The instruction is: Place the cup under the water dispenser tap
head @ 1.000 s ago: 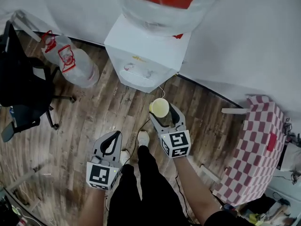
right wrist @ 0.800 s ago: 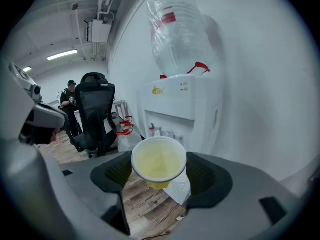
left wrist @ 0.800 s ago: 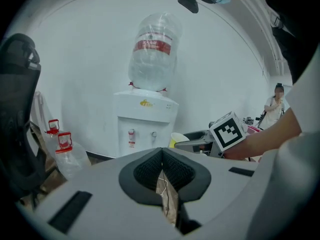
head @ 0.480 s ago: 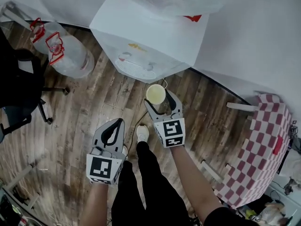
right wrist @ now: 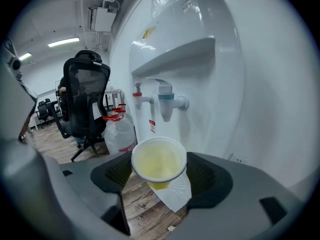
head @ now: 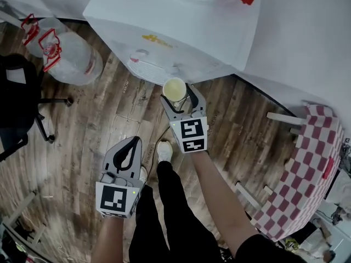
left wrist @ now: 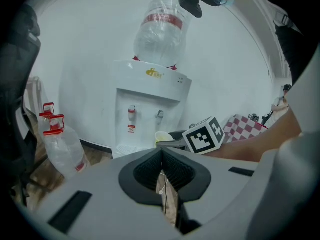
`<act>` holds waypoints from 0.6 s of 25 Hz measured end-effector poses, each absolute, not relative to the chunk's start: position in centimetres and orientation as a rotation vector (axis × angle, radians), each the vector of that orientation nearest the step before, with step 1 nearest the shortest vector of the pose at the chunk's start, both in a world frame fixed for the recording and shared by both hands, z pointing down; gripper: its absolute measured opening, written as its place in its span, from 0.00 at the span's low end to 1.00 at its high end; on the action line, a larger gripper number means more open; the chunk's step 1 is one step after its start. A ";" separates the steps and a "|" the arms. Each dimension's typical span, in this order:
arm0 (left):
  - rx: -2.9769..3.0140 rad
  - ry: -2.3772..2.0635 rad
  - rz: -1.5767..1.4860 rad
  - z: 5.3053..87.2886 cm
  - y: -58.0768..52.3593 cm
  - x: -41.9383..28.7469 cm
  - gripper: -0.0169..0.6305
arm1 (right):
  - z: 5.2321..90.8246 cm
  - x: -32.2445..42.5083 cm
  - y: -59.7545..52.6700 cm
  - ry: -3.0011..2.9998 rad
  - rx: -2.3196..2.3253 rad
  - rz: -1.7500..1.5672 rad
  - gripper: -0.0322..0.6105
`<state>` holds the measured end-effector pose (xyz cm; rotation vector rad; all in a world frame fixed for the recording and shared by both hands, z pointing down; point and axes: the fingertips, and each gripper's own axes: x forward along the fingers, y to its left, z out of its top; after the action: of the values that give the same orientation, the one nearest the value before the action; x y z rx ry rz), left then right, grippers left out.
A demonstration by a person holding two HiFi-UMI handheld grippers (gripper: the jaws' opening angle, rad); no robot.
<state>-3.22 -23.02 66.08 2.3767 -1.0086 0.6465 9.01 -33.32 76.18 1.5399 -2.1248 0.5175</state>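
My right claw is clamped snug on the cup, just short of the blue tap, so I'd hold it level and ease straight in underneath.

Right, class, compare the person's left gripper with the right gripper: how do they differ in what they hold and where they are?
The right gripper is shut on a pale yellow cup; the left gripper is shut on nothing. The right gripper is held forward at the water dispenser, close to its taps; the left gripper hangs back beside the person's leg. Both share the same hand-held two-jaw design.
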 end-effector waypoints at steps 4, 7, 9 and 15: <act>2.369 -1.011 0.644 67.5 -23.6 -3.5 0.05 | 78.4 8.9 -34.5 -2.121 1.537 0.521 0.60; 2.374 -1.034 0.631 68.5 -24.5 -3.7 0.05 | 79.6 9.1 -35.5 -2.118 1.548 0.517 0.60; 2.361 -1.067 0.616 68.9 -25.3 -3.9 0.05 | 80.3 9.0 -36.0 -2.121 1.546 0.514 0.60; 2.356 -1.089 0.576 69.3 -27.0 -3.2 0.05 | 81.4 8.7 -36.8 -2.100 1.587 0.505 0.60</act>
<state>-3.17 -26.98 69.32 2.3558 -1.0891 0.5756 8.67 -36.81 81.41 1.5871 -2.1000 0.5046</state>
